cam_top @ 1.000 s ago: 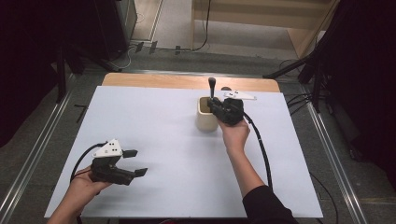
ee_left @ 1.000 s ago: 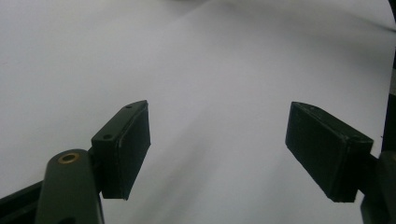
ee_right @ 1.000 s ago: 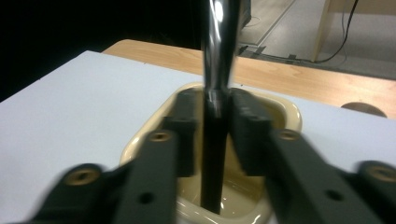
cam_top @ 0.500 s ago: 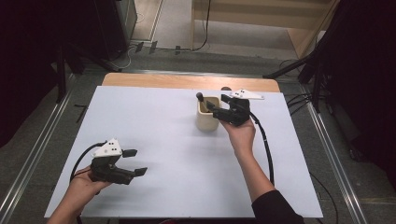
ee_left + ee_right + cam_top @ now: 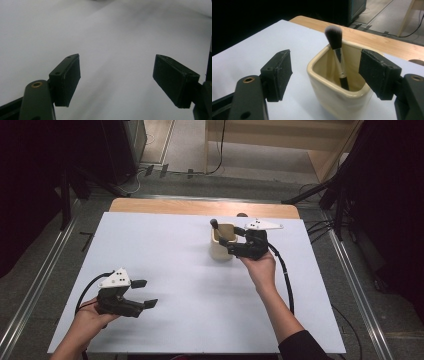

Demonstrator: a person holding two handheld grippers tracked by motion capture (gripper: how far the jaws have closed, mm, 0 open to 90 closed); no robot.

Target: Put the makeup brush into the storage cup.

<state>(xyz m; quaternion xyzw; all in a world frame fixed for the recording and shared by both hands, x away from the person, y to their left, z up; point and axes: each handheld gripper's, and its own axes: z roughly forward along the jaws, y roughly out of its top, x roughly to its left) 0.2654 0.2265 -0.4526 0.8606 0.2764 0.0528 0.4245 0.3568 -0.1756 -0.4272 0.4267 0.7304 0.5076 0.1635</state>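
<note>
A cream square cup (image 5: 219, 252) (image 5: 332, 100) stands on the white sheet right of centre. A makeup brush (image 5: 216, 228) (image 5: 335, 37) leans inside it, bristles up, black handle down in the cup. My right gripper (image 5: 230, 236) (image 5: 325, 75) sits at the cup's right side, level with its rim. Its jaws have just been opening; they are open, and the pads (image 5: 280, 72) stay clear of the brush. My left gripper (image 5: 146, 293) (image 5: 116, 80) rests near the front left, open, with only bare sheet between its fingers.
The white sheet (image 5: 170, 265) covers most of the wooden table, whose bare strip (image 5: 200, 208) shows along the far edge. A small dark object (image 5: 242, 215) lies on that strip behind the cup. Metal rails (image 5: 350, 270) run along both sides on the floor.
My right gripper held the brush over the cup, then opened and drew back to the right. The brush now leans in the cup on its own. The left gripper has not moved.
</note>
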